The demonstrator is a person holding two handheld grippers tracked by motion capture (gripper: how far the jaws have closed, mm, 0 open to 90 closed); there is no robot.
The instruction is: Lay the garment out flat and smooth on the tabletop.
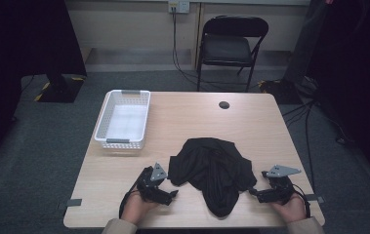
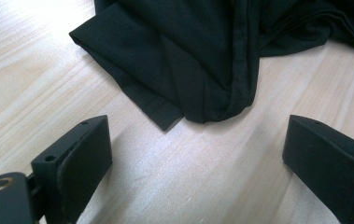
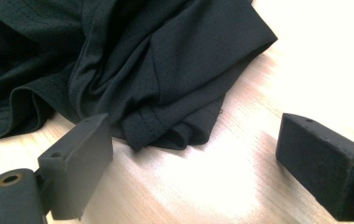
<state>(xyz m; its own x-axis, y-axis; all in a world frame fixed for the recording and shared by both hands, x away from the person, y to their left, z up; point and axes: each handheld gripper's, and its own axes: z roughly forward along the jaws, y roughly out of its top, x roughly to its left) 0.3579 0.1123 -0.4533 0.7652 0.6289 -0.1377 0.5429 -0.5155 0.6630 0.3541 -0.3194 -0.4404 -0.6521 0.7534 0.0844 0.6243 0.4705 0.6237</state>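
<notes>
A crumpled black garment (image 1: 212, 170) lies near the front edge of a pale wood worktop (image 1: 182, 117), midway between its left and right edges, flanked by two hand-held grippers. The left gripper (image 1: 165, 192) and the right gripper (image 1: 256, 192) rest on the wood just beside the cloth, each with jaws spread wide and holding nothing. The fabric looks thin, light and limp, likely to sag and slide once lifted; the stitched hems (image 3: 165, 133) nearest each gripper seem the surest places to pinch. A white slatted basket (image 1: 123, 119) sits empty near the back left corner. Beyond the worktop, a black folding chair (image 1: 229, 44) stands on grey carpet, with cables trailing from a wall socket.
</notes>
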